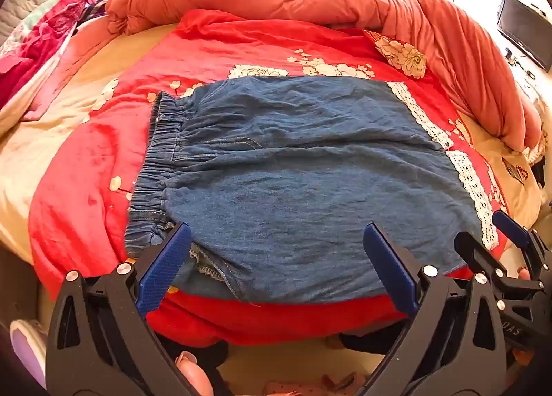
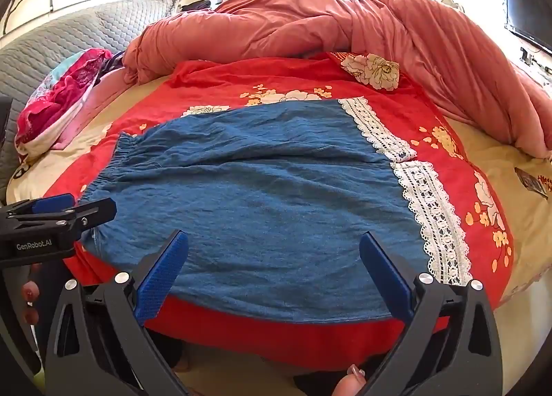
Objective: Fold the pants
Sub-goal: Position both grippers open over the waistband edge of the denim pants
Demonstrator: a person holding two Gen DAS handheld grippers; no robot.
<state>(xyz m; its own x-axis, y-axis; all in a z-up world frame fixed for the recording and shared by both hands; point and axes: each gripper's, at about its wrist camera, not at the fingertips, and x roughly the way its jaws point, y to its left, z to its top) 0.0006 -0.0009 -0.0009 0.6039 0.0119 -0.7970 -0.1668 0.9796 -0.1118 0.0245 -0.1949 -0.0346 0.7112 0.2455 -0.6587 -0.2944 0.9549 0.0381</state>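
Blue denim pants [image 1: 286, 168] with an elastic waistband [image 1: 157, 154] at the left and white lace hems [image 1: 462, 171] at the right lie flat on a red floral blanket [image 1: 79, 195]. My left gripper [image 1: 276, 240] is open and empty, hovering over the pants' near edge by the waistband. My right gripper [image 2: 274, 247] is open and empty over the near edge, closer to the lace hems [image 2: 427, 209]. The pants also fill the right wrist view [image 2: 262, 189]. Each gripper shows at the side of the other's view, the right one [image 1: 490, 237] and the left one [image 2: 76, 204].
A bunched salmon quilt [image 2: 379, 26] rings the back and right of the bed. Pink and red clothes [image 2: 65, 92] lie at the left by a grey quilted headboard [image 2: 51, 37]. A dark screen [image 2: 528, 12] hangs at the right. The bed's near edge is just below the grippers.
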